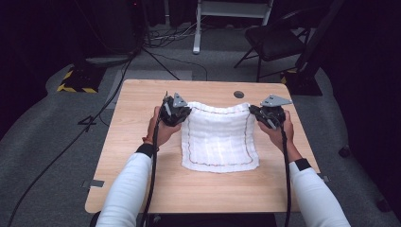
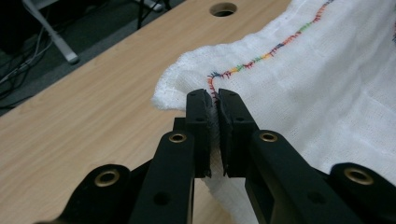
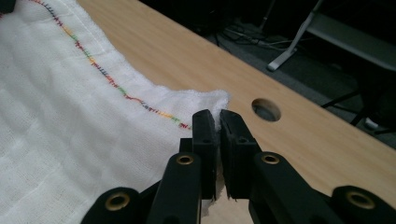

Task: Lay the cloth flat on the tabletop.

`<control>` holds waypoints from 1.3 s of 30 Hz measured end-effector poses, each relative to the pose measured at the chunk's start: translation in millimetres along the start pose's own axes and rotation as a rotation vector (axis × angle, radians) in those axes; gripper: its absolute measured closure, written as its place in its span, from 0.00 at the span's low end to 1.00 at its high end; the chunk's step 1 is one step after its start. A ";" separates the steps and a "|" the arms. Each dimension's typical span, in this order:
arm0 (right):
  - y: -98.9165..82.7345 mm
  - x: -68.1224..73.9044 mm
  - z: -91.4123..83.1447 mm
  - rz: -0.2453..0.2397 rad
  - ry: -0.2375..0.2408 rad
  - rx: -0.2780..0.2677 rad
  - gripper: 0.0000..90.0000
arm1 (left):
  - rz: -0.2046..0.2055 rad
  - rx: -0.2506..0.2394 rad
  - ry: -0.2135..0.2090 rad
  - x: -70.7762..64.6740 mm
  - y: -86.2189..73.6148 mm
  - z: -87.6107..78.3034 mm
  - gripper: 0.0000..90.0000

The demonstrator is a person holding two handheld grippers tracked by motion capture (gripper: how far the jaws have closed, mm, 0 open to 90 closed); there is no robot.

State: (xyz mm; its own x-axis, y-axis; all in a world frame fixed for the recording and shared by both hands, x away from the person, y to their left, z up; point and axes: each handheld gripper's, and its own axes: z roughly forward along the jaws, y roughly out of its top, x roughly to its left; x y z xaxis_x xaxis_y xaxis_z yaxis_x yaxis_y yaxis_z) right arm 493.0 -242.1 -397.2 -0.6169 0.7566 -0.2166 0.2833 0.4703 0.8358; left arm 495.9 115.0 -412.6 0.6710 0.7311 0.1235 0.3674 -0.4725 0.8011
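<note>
- A white cloth with a multicoloured stitched border lies spread across the middle of a wooden counter, its near edge flat on the wood and its two far corners lifted.
- The left tongs are closed tight on the cloth's far-left corner, the fabric pinched between the two black jaws just where the coloured stitching turns; a fold of the corner bulges out past the jaw tips.
- The right tongs are likewise clamped shut on the far-right corner, a small tuft of white fabric showing above the jaws beside the stitched line.
- From the high view, the left tongs and right tongs sit at opposite ends of the cloth's far edge, which runs slightly slack between them.
- A person's left hand and right hand grip the tools, white sleeves entering from the bottom of the picture, with black cables trailing back along the forearms.
- A round hole is cut in the counter near its far edge, just beyond the cloth.
- Beyond the counter, on the grey floor, stand a black folding chair and a white metal frame, with loose cables around them.
</note>
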 end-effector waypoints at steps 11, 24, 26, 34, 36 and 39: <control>-17.7 -8.3 36.4 0.015 -0.004 0.156 0.50 | 0.003 0.209 0.011 -6.8 -26.8 38.4 0.27; -99.7 27.0 -9.1 -0.063 0.185 0.316 0.43 | 0.081 0.263 -0.166 -58.9 -75.9 10.8 0.31; -103.9 30.5 -15.0 -0.060 0.190 0.310 0.44 | 0.086 0.261 -0.173 -61.7 -79.9 5.3 0.31; -116.2 41.5 -37.4 -0.055 0.200 0.303 0.45 | 0.069 0.244 -0.219 -73.8 -96.0 -13.1 0.31; -118.4 43.9 -42.1 -0.056 0.196 0.303 0.45 | 0.096 0.240 -0.218 -79.8 -97.6 -17.6 0.31; -122.9 48.4 -50.1 -0.045 0.207 0.298 0.45 | 0.107 0.246 -0.228 -85.7 -100.1 -24.7 0.31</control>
State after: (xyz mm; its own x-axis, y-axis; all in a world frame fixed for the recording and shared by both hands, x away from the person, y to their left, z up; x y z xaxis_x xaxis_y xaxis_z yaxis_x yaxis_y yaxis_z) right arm 391.6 -286.0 -485.2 -0.7606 0.6384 -0.1180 0.4348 0.6360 0.6376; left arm 385.7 111.8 -488.8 0.8305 0.5554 0.0428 0.4127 -0.6650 0.6224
